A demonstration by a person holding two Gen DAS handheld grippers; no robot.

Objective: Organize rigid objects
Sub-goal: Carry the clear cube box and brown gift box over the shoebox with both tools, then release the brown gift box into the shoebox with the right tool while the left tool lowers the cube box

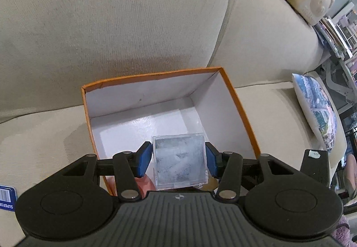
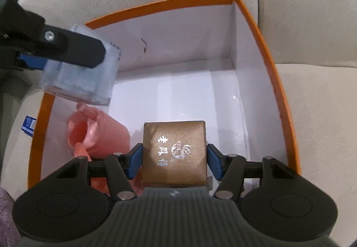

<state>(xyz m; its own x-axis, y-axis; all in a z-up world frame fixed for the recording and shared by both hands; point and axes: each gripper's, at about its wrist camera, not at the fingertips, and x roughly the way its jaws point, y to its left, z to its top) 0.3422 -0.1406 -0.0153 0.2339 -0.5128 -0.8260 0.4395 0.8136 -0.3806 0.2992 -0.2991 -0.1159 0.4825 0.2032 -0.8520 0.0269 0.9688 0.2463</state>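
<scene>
While clamped, brown box [image 2: 174, 153] sits inside right gripper [image 2: 174, 161].

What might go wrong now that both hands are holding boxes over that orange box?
The clear plastic box in the left gripper hangs above the pink cup; released here, it could land on it. The brown box in the right gripper sits close beside that cup and might knock it inside the orange box.
</scene>
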